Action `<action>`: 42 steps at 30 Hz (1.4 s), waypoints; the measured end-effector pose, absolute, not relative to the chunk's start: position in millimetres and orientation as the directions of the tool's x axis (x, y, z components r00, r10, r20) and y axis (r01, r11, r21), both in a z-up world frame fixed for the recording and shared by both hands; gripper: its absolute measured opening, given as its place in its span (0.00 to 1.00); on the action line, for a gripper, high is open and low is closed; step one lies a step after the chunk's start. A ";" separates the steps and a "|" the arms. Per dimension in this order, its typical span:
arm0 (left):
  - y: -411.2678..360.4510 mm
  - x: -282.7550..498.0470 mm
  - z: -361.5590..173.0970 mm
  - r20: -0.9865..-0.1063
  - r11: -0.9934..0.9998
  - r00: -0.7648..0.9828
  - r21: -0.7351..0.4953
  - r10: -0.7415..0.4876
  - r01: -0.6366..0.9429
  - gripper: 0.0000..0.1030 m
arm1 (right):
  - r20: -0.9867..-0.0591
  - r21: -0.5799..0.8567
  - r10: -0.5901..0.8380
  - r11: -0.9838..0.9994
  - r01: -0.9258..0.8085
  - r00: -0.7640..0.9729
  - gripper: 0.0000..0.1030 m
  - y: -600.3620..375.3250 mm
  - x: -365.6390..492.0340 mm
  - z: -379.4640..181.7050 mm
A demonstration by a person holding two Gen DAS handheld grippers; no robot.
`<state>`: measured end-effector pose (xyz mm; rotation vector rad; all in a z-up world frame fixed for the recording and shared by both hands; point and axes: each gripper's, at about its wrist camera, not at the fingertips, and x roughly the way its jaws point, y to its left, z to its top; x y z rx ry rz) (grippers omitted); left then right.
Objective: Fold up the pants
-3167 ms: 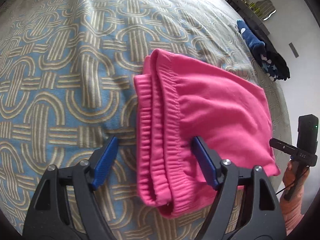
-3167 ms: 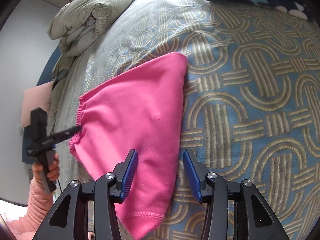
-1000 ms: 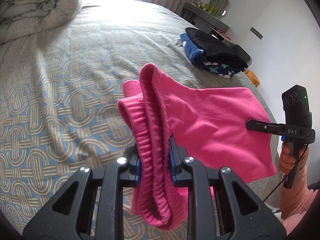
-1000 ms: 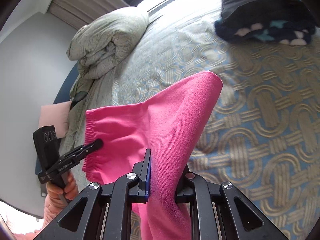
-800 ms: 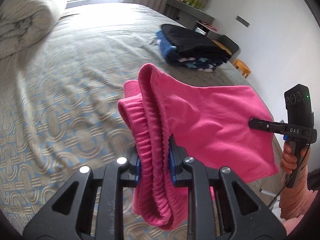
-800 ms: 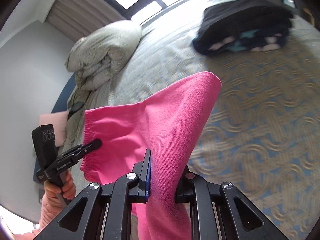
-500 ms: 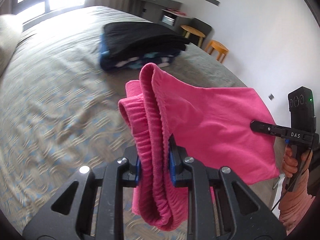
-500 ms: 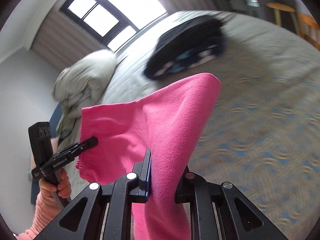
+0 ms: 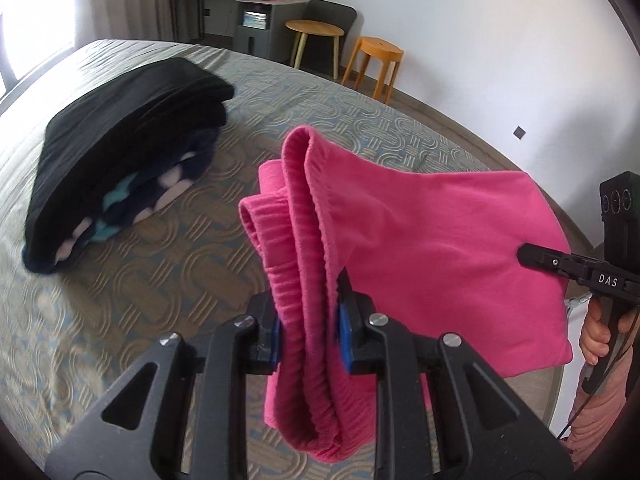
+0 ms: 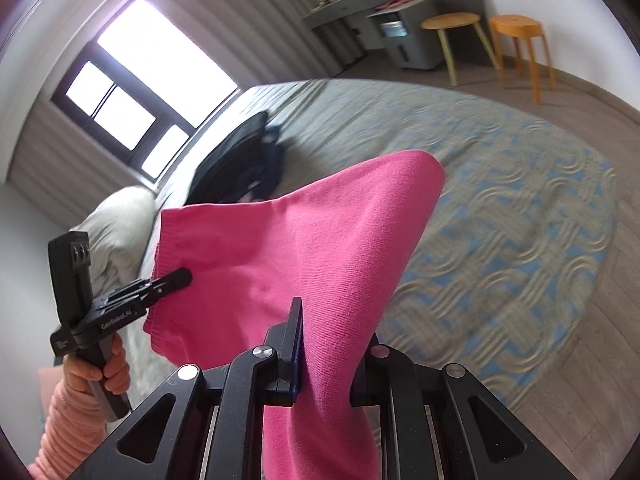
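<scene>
Gripping folded pink pants (image 9: 420,240) at both ends, lifted clear of the bed (image 9: 120,300). Left gripper (image 9: 310,336) is clamped on the bunched waistband, lower centre of its frame. Right gripper (image 10: 332,350) is clamped on the plain folded edge, bottom centre. A stack of dark clothes (image 9: 120,152) lies upper left.

The right tongs (image 10: 326,354) clamp one end of the pink pants (image 10: 304,240), lifted clear above the bed (image 10: 520,200). At left, the left tongs (image 10: 182,278), in a hand (image 10: 102,372), pinch the waistband edge. A dark clothes pile (image 10: 236,160) lies beyond; two stools (image 10: 516,28) stand by the wall.
</scene>
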<state>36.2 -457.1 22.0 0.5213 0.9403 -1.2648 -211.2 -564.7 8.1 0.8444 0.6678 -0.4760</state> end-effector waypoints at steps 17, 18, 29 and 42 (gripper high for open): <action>-569.0 35.3 -32.8 -0.889 0.214 0.050 -0.055 -0.455 0.975 0.29 | -0.752 0.504 -0.197 0.444 0.741 0.629 0.15 -644.9 -224.2 -39.4; -571.2 35.4 -40.0 -0.899 0.225 0.074 -0.028 -0.432 0.974 0.34 | -0.766 0.497 -0.187 0.433 0.752 0.614 0.18 -648.5 -223.2 -48.4; -564.3 41.8 -53.7 -0.883 0.262 0.194 0.084 -0.428 0.961 0.65 | -0.829 0.359 -0.290 0.379 0.853 0.478 0.43 -639.8 -251.9 -71.7; -492.3 9.9 2.1 -0.801 0.291 0.215 0.053 -0.558 0.955 0.66 | -0.766 0.161 -0.523 0.407 0.899 0.373 0.43 -554.5 -256.1 -9.7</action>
